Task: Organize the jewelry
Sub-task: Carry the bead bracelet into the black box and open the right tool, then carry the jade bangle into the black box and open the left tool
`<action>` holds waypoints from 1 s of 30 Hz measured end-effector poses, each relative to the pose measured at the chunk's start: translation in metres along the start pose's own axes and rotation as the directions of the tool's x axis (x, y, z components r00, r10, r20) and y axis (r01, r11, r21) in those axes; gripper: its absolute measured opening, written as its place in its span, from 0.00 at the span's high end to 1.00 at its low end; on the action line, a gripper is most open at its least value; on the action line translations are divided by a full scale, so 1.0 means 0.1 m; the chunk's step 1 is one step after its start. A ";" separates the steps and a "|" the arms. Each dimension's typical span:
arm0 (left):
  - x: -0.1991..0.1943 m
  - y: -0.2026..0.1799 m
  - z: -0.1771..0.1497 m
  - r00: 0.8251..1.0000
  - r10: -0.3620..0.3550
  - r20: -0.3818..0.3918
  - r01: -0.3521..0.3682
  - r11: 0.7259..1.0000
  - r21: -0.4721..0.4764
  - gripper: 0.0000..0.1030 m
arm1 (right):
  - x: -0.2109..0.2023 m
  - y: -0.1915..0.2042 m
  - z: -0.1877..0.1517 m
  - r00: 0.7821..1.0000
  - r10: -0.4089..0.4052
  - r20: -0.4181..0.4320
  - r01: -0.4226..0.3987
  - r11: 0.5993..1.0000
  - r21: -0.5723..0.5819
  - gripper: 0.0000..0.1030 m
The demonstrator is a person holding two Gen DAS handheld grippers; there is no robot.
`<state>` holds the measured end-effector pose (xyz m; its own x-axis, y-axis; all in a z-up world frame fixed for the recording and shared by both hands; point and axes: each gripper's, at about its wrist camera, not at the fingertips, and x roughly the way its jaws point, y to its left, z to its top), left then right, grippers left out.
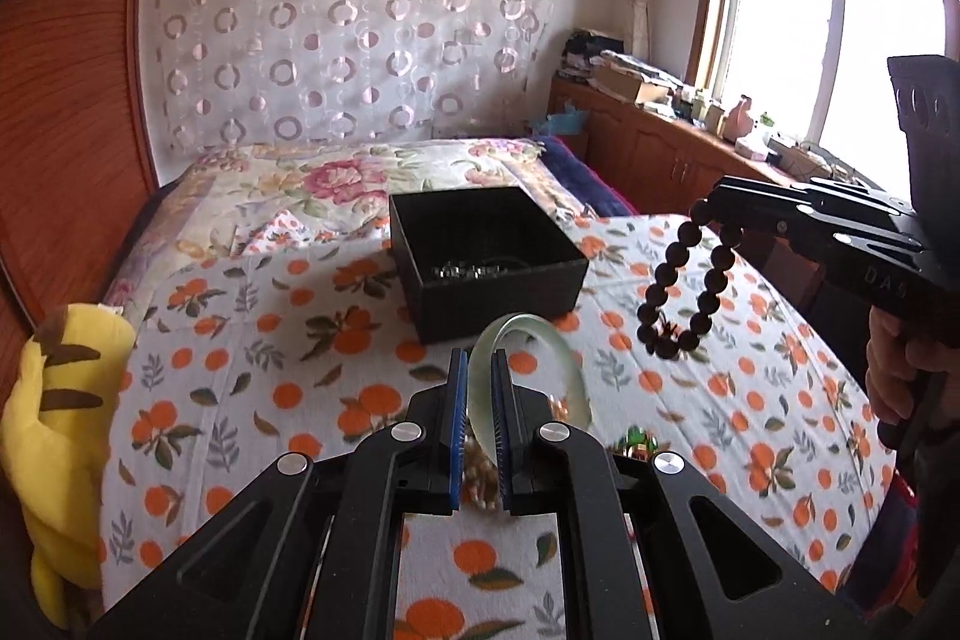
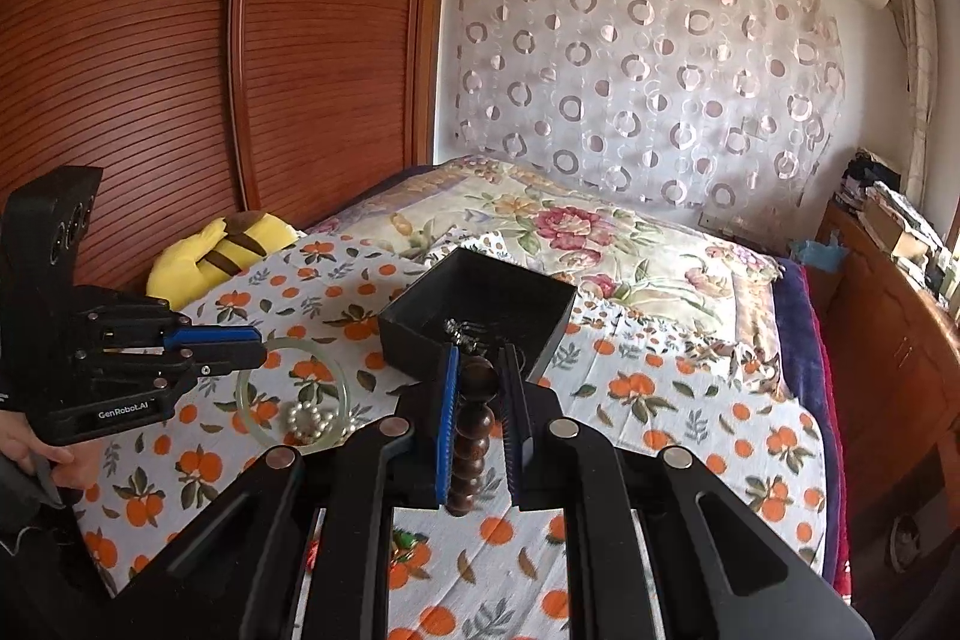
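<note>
- Nearest the left wrist camera, the left gripper (image 1: 477,370) is clamped on the rim of a pale green translucent glass-like bangle (image 1: 516,340), which pokes up past the blue pads at 12 o'clock and is clear of the bed.
- In the right wrist view the right gripper (image 2: 483,370) is closed on one bead of a dark brown round-bead wooden bracelet (image 2: 474,436); the rest of its loop dangles free below the jaws (seen best from the left camera).
- The bangle looks stiff, smooth and likely brittle, so I judge it slippery and best pinched across the band, as now; a knock on the box edge could chip it.
- The bead bracelet is probably light and floppy; held by a single bead it will swing, so it wants lowering slowly.
- The open black square cardboard box (image 1: 486,259) sits on the orange-print bed sheet (image 1: 252,358) at 12 o'clock from both grippers, with some shiny metal jewelry (image 1: 465,271) already inside.
- A cluster of white pearl beads (image 2: 309,421) lies on the sheet at 9 o'clock of the right gripper, seen through the bangle's ring.
- A yellow plush toy (image 1: 54,400) lies at the bed's edge at 9 o'clock, well apart from the box; nothing blocks the way to it.
</note>
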<state>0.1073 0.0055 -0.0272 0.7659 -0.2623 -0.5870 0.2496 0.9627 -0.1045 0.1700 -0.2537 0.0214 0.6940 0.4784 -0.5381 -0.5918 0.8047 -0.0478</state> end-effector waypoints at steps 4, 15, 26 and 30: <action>0.04 0.07 0.12 1.000 -0.005 0.015 0.006 1.000 -0.020 0.93 | 0.09 -0.08 0.14 1.000 0.010 0.016 -0.010 1.000 0.008 0.86; 0.15 0.27 0.32 1.000 0.019 0.017 -0.019 0.999 -0.027 1.00 | 0.47 -0.23 0.43 0.998 0.048 0.034 -0.049 0.999 0.004 0.86; 0.32 0.99 -0.06 0.977 0.165 -0.134 -0.177 0.981 -0.080 0.98 | 0.77 -0.24 0.23 0.997 0.077 -0.017 -0.077 0.997 0.020 0.85; 0.33 1.12 -0.13 0.965 0.195 -0.175 -0.209 0.975 -0.071 0.72 | 0.77 -0.24 0.23 0.996 0.084 -0.006 -0.084 0.996 0.018 0.85</action>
<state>0.1525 0.1059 -0.0688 0.6842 -0.0542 -0.7273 0.0412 0.9985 -0.0357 0.2470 -0.2280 0.0008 0.6392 0.5420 -0.5456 -0.6403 0.7680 0.0129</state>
